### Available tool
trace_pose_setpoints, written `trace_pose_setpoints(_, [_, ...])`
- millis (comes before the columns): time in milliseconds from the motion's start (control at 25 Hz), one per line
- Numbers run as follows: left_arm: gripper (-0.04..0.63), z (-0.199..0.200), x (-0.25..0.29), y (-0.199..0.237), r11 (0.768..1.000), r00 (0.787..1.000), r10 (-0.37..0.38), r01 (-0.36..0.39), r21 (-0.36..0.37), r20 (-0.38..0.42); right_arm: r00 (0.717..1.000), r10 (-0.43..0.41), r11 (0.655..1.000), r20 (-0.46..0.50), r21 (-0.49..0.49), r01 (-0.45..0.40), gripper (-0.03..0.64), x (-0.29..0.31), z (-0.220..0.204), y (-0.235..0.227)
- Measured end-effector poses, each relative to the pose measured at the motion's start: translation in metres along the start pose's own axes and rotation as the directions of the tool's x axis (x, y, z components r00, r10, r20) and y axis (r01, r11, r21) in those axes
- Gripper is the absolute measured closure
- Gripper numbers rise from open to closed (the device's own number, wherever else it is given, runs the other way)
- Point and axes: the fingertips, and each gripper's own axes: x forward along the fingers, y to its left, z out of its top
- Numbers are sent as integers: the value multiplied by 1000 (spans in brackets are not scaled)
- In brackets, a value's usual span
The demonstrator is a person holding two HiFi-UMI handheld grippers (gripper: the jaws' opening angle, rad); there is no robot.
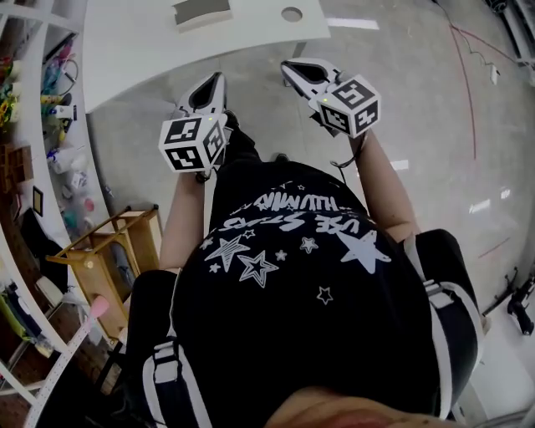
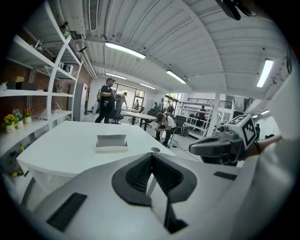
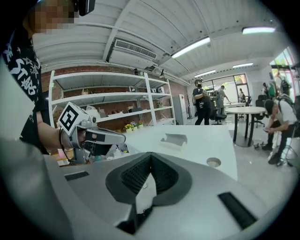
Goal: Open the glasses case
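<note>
The glasses case (image 1: pixel 201 12) is a pale rectangular box with a grey top, lying on the white table (image 1: pixel 134 42) at the far edge of the head view. It also shows ahead in both gripper views, glasses case (image 2: pixel 111 143) and glasses case (image 3: pixel 173 140). My left gripper (image 1: pixel 219 80) and right gripper (image 1: pixel 288 65) are held side by side in the air over the floor, short of the table's near edge and apart from the case. Both are shut with nothing between the pads, as seen on the left gripper (image 2: pixel 151 157) and the right gripper (image 3: pixel 150 157).
A round hole (image 1: pixel 292 13) sits in the table to the right of the case. White shelves (image 1: pixel 33 125) with small items line the left wall, with a wooden stand (image 1: pixel 109 251) near them. People (image 2: pixel 107 101) stand and sit at other tables far behind.
</note>
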Motion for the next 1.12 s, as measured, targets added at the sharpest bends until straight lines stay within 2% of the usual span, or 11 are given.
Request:
trace_pose_setpoints(400, [583, -1, -42, -36, 999, 998, 30, -30, -14, 62, 996, 87, 996, 36, 25, -88, 609, -26, -11, 38])
trace_pose_setpoints(680, [583, 0, -60, -28, 1000, 998, -4, 4, -1, 62, 995, 85, 996, 61, 37, -87, 609, -22, 0, 60])
trace_pose_setpoints(920, [583, 12, -71, -17, 998, 994, -58, 58, 8, 88, 996, 15, 999, 89, 41, -19, 609, -17, 11, 77])
trace_pose_setpoints(1120, [583, 18, -105, -9, 995, 989, -101, 99, 20, 105, 991, -49, 999, 125, 30, 46, 609, -13, 21, 113])
